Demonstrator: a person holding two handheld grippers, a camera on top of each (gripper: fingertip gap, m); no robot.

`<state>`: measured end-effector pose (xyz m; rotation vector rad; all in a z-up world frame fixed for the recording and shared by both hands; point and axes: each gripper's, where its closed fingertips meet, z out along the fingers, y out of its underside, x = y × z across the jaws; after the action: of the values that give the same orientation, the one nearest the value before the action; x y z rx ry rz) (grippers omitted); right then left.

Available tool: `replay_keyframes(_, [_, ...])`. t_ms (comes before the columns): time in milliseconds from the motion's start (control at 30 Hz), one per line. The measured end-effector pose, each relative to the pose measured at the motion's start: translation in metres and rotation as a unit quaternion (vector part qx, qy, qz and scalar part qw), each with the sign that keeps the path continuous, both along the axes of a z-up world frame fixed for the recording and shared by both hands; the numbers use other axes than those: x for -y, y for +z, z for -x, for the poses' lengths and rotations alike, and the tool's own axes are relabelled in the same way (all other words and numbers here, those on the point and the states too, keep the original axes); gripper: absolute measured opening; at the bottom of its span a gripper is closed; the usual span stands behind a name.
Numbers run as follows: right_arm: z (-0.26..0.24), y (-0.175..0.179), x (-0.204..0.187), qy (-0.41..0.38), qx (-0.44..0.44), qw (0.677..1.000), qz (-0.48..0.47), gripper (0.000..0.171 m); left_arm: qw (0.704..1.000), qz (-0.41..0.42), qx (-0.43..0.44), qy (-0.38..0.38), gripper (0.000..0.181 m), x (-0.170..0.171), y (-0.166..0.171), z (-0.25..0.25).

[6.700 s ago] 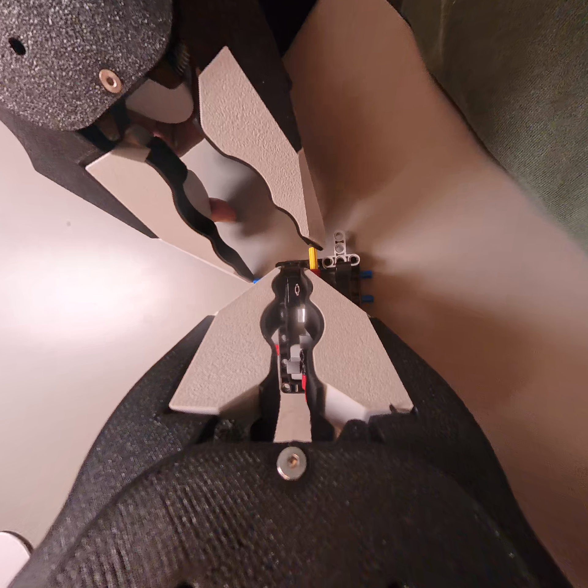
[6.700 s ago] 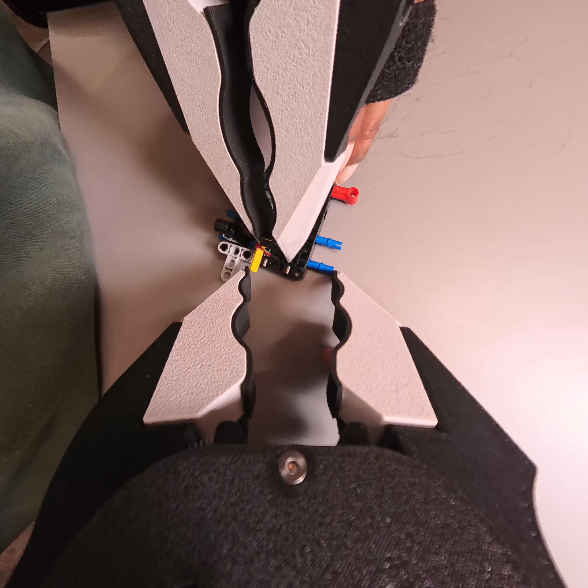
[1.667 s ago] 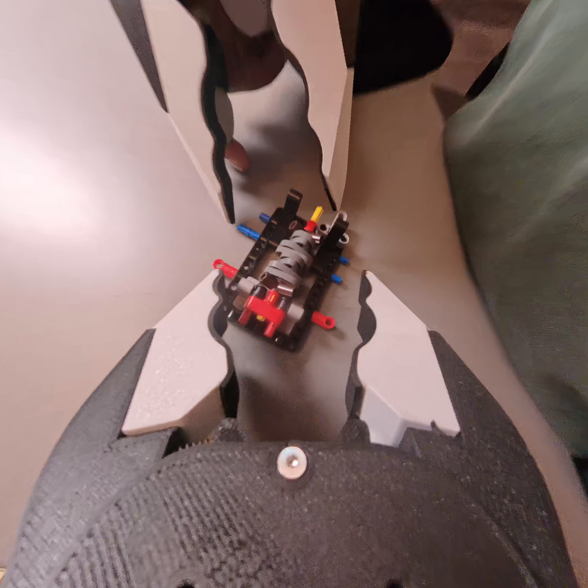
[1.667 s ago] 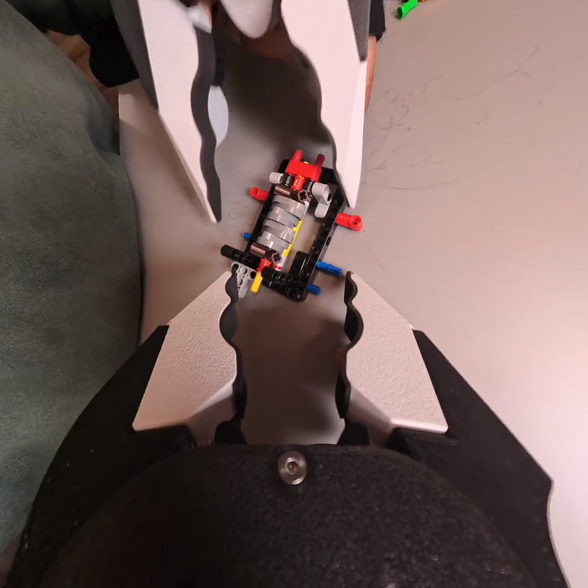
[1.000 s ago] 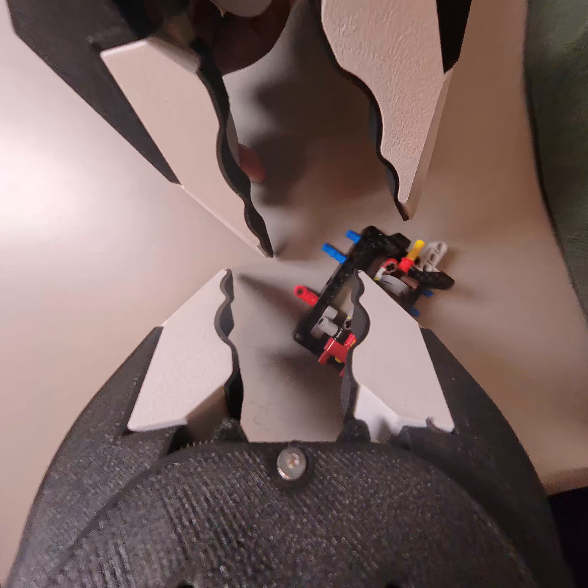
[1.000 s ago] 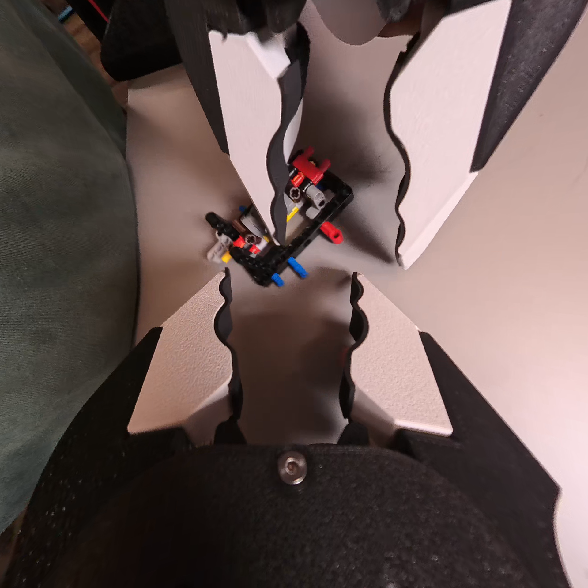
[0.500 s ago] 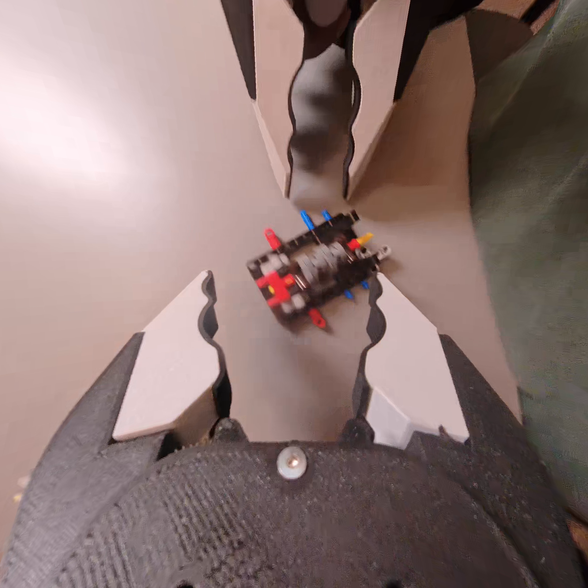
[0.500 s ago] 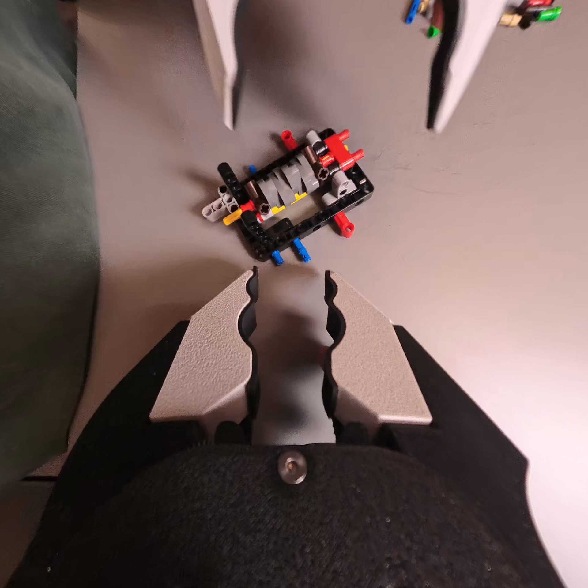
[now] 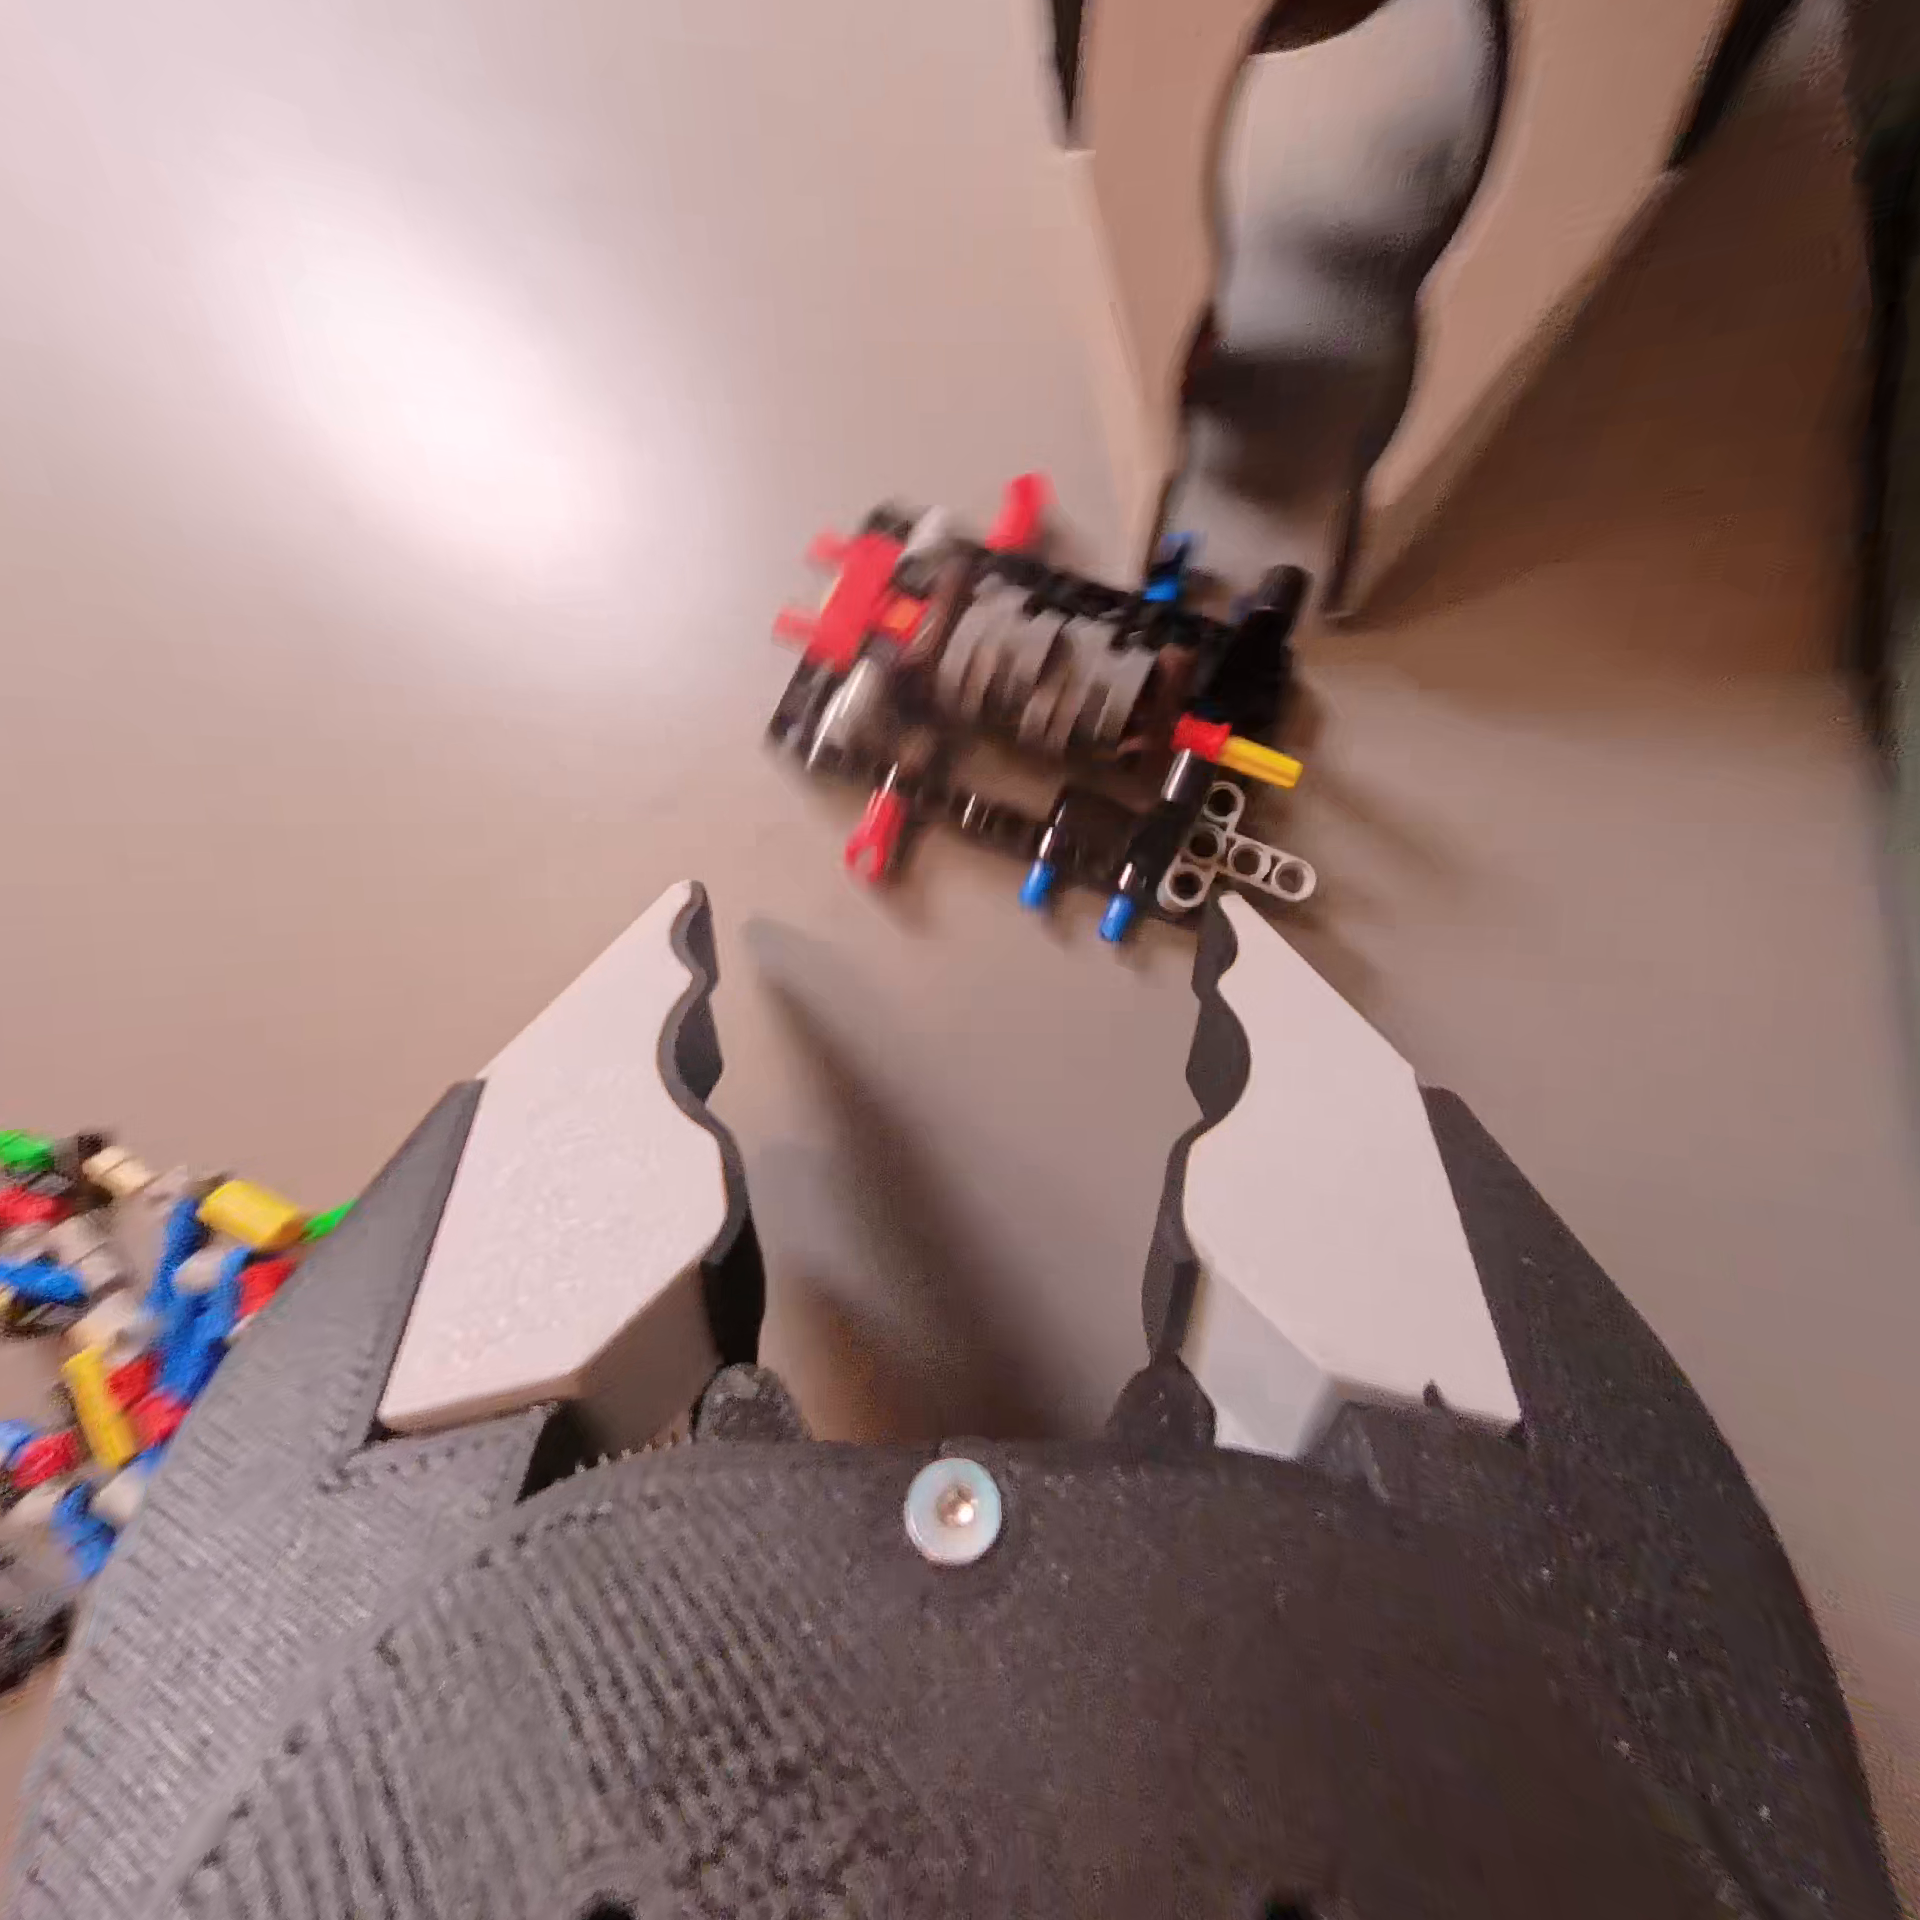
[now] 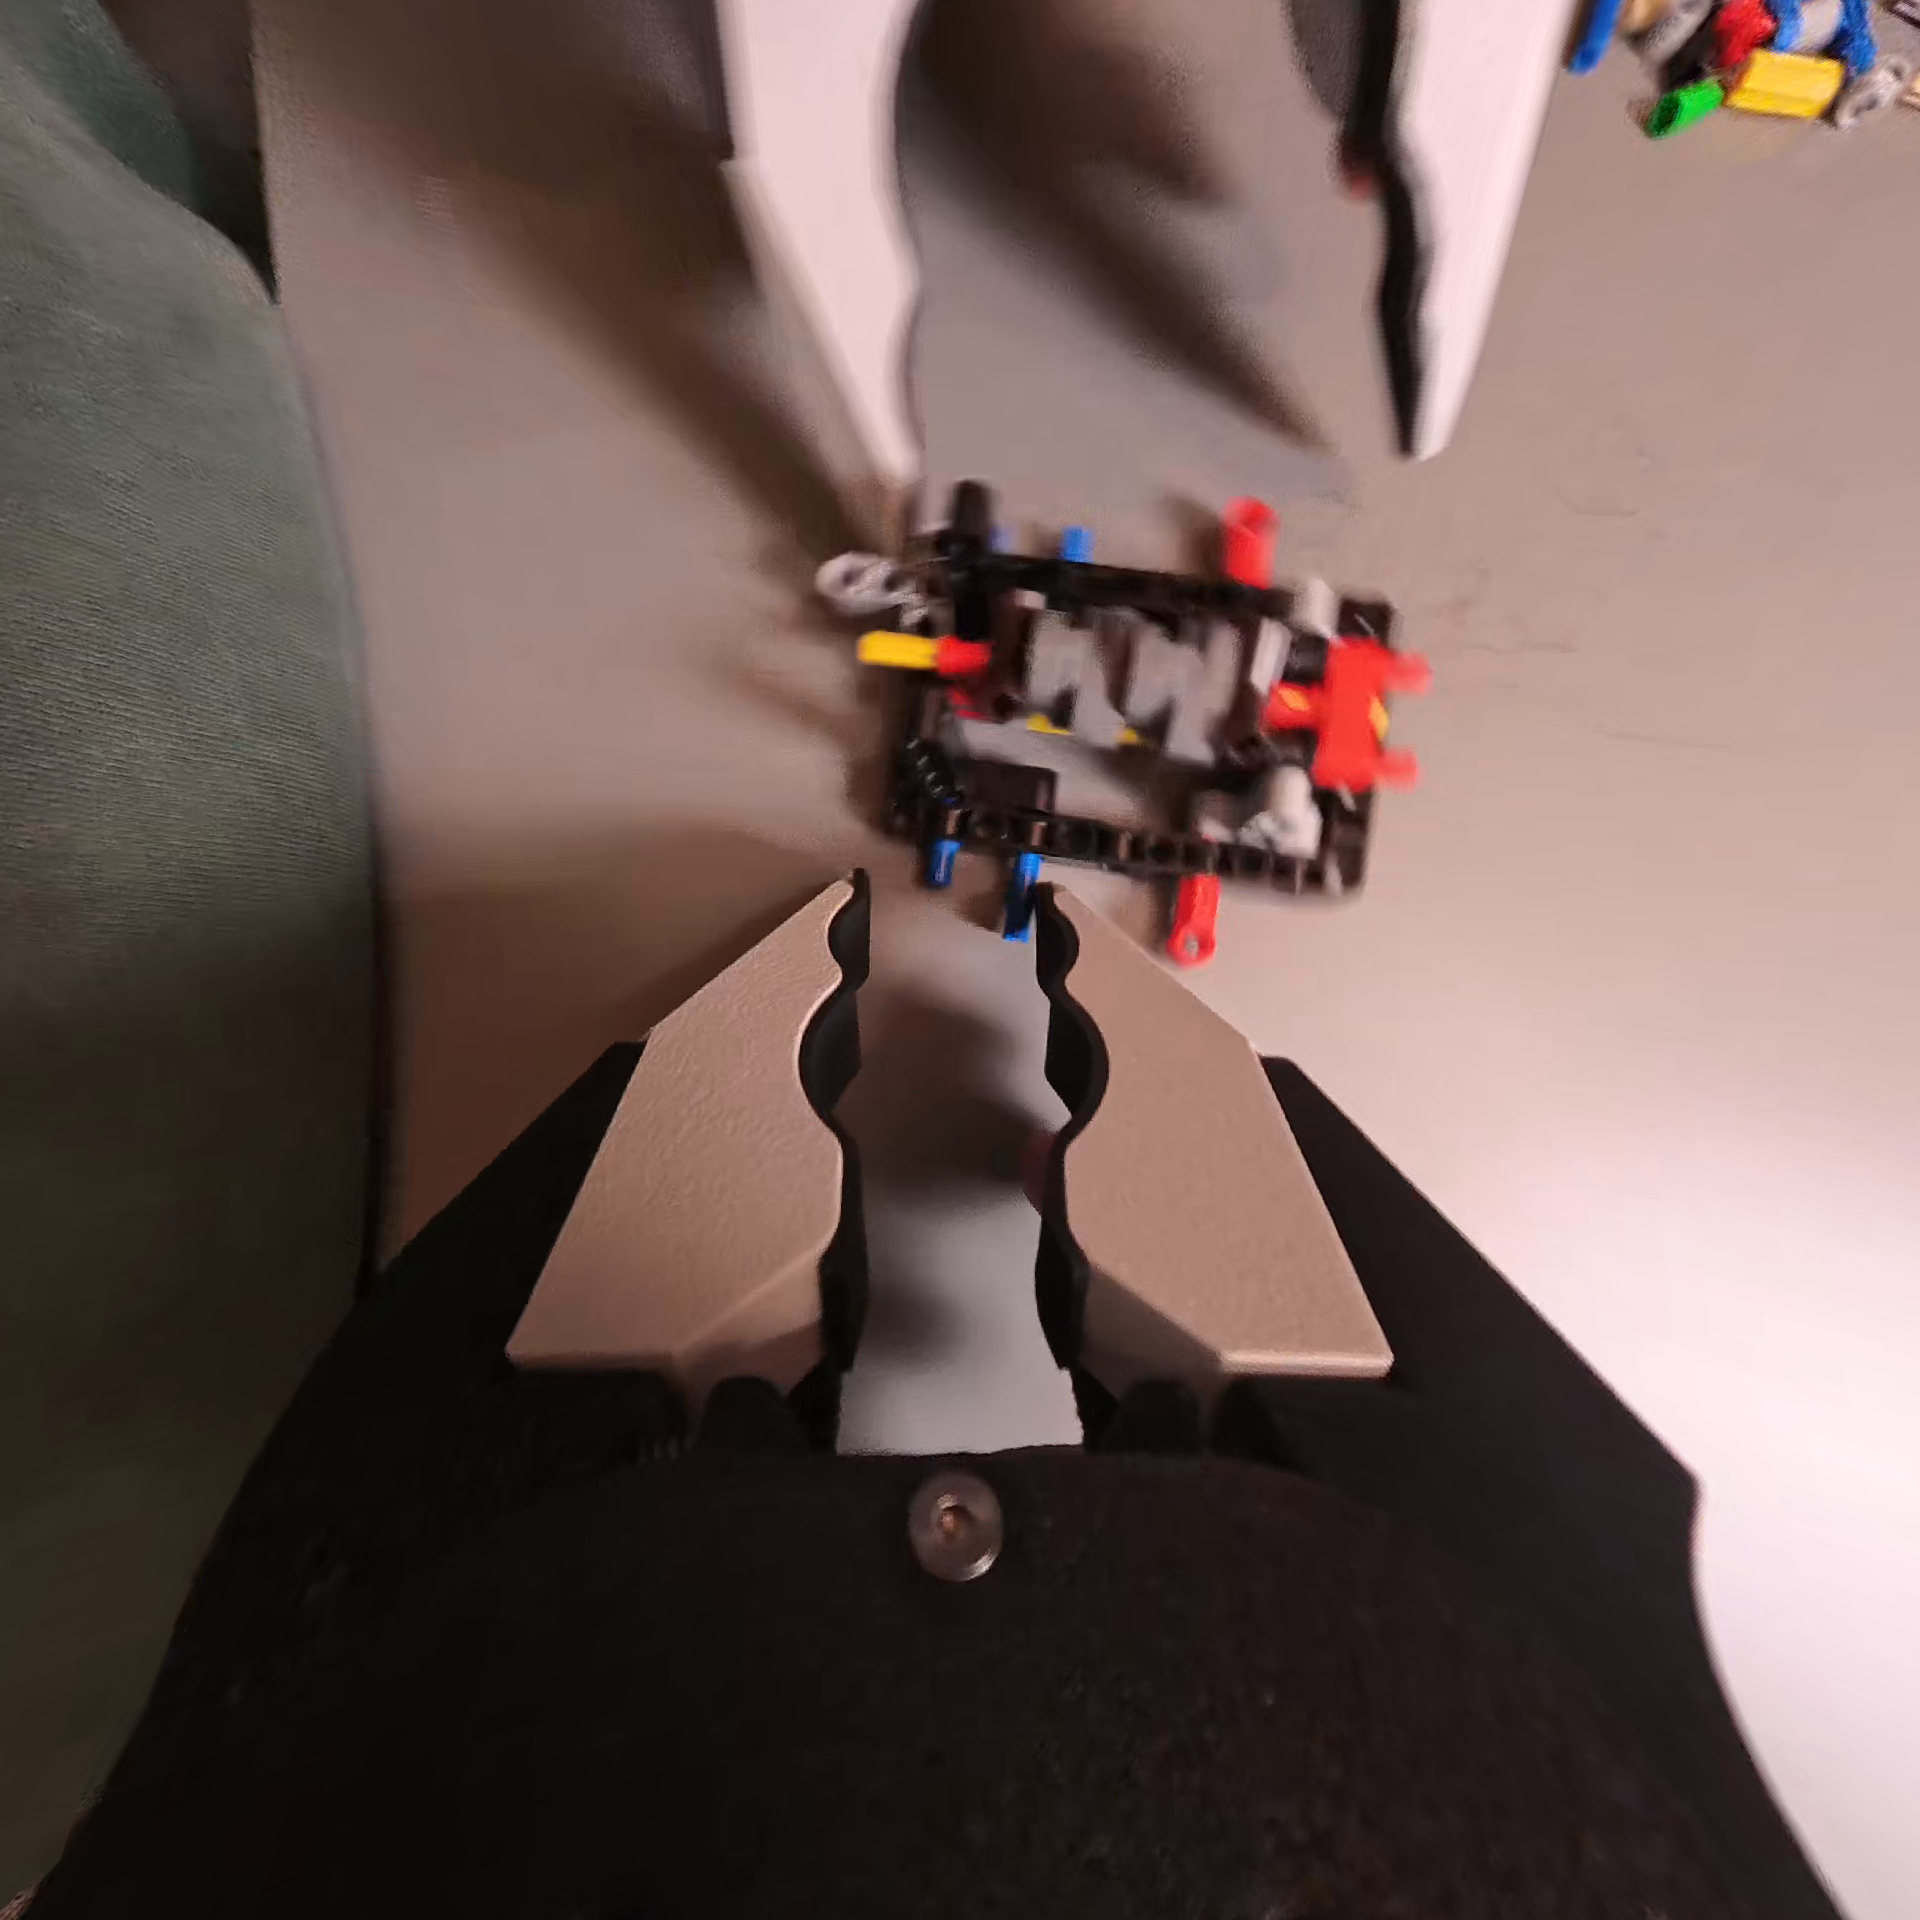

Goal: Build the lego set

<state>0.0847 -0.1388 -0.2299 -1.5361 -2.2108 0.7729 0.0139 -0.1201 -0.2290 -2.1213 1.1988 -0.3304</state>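
Both tongs had let go: the lego frame [image 10: 1132, 717] lay flat on the bench [image 10: 1558, 1039], left tongs [image 9: 951, 914] wide, right tongs [image 10: 945, 899] narrow and empty, probably ready for another piece.

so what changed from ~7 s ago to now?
The left gripper, then shut on the lego frame, has let go and stands open. The frame now lies flat on the table, and both grippers have backed off it. The right gripper has narrowed but is open and empty. The loose-parts pile has come into view. The frame looks unchanged in build.
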Motion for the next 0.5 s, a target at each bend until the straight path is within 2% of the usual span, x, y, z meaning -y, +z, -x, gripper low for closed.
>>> replay_keyframes(67, [0.000, 0.002, 0.013, 0.022, -0.029, 0.999, -0.002, 0.031, 1.000, -0.012, 0.002, 0.020, 0.077, -0.005, 0.004, 0.019])
replay_keyframes(167, [0.000, 0.007, 0.010, 0.041, -0.068, 0.996, -0.036, 0.031, 0.998, -0.020, 0.021, 0.053, 0.074, -0.004, 0.009, 0.038])
replay_keyframes(267, [0.006, 0.016, 0.004, 0.068, -0.104, 0.990, -0.072, 0.031, 0.997, -0.017, 0.051, 0.055, 0.074, 0.008, 0.011, 0.035])
replay_keyframes(400, [0.015, 0.007, -0.001, 0.114, -0.067, 0.982, -0.133, 0.031, 0.997, -0.006, 0.059, 0.040, 0.080, 0.019, 0.003, 0.020])
replay_keyframes(500, [0.018, 0.003, -0.001, 0.137, -0.031, 0.981, -0.134, 0.030, 0.998, -0.001, 0.064, 0.024, 0.084, 0.022, 0.004, 0.006])
